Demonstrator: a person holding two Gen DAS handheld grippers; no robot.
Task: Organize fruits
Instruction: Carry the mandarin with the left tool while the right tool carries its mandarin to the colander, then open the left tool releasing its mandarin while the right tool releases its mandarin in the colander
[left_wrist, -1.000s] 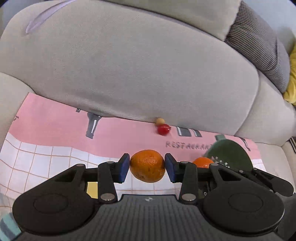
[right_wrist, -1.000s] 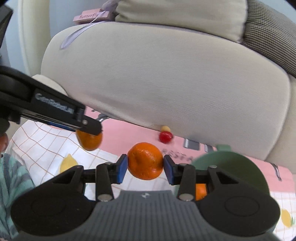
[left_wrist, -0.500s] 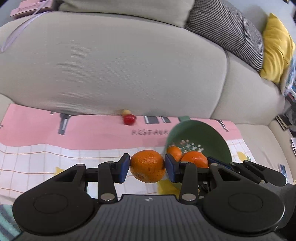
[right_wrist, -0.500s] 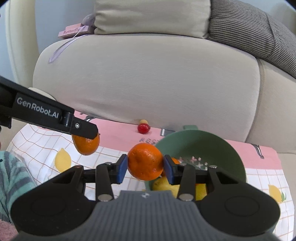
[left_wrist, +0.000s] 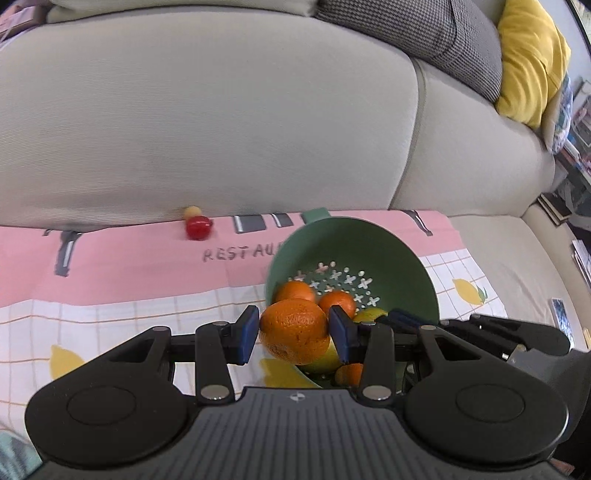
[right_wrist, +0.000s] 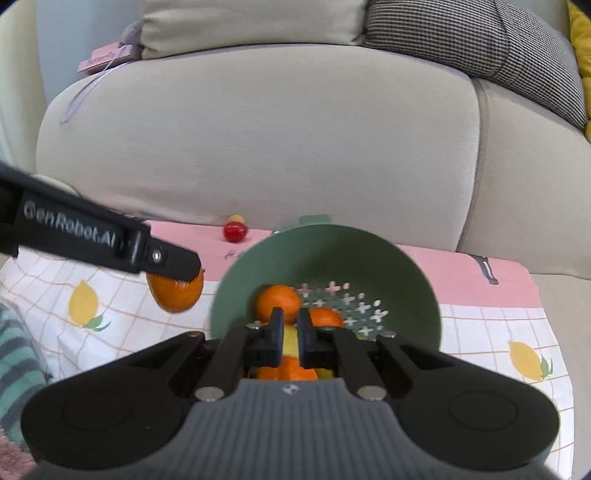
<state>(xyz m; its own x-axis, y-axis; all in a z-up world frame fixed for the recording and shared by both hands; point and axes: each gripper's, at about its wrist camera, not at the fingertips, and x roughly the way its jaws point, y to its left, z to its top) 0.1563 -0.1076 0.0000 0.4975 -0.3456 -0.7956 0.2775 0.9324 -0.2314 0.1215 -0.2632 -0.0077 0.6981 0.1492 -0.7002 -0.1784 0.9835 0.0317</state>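
My left gripper (left_wrist: 293, 334) is shut on an orange (left_wrist: 294, 331) and holds it at the left rim of the green colander (left_wrist: 417, 273). The same orange (right_wrist: 176, 294) shows under the left gripper's finger in the right wrist view. My right gripper (right_wrist: 290, 326) is shut with nothing between its fingers, just above the colander (right_wrist: 236, 280). Inside the colander lie oranges (right_wrist: 277, 300) and yellow fruit (right_wrist: 290, 339). An orange (right_wrist: 291, 371) lies right below the right fingers.
A red cherry tomato (left_wrist: 198, 227) and a small yellow one (left_wrist: 192, 211) lie against the beige sofa back (left_wrist: 221, 122). A pink and lemon-print cloth (left_wrist: 122, 266) covers the seat. A yellow cushion (left_wrist: 532, 62) sits at the far right.
My right gripper let go of its orange over the colander and its fingers closed together. My left gripper carried its orange to the right, up to the colander's rim.
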